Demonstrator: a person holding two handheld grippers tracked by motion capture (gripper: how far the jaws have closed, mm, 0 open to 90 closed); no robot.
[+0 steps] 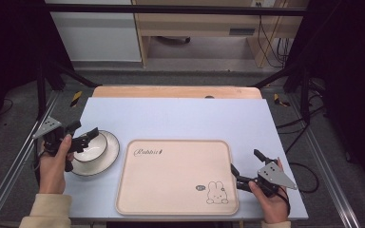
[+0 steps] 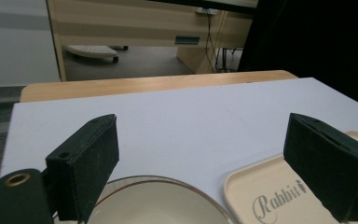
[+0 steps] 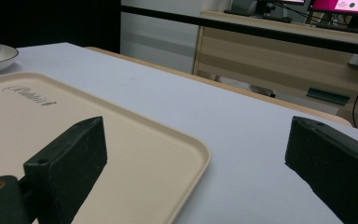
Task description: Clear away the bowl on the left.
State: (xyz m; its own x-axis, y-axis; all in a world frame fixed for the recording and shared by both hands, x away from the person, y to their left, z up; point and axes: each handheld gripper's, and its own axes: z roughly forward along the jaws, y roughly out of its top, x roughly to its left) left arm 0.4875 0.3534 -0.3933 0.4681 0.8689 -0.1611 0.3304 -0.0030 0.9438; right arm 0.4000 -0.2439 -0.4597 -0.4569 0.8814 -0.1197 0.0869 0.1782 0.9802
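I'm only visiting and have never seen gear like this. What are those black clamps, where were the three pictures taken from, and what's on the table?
No machine arm here: a person holds a hand-operated clamp in each hand. The high view looks down on the table from above. The other two pictures come from small cameras riding on each clamp, looking out between its two black jaws.

On the pale blue table lie a beige tray printed with a rabbit and, left of it, a white plate carrying a small bowl.

The left gripper hovers over the bowl, jaws apart. The right gripper waits at the tray's right edge, also open. Neither holds anything.
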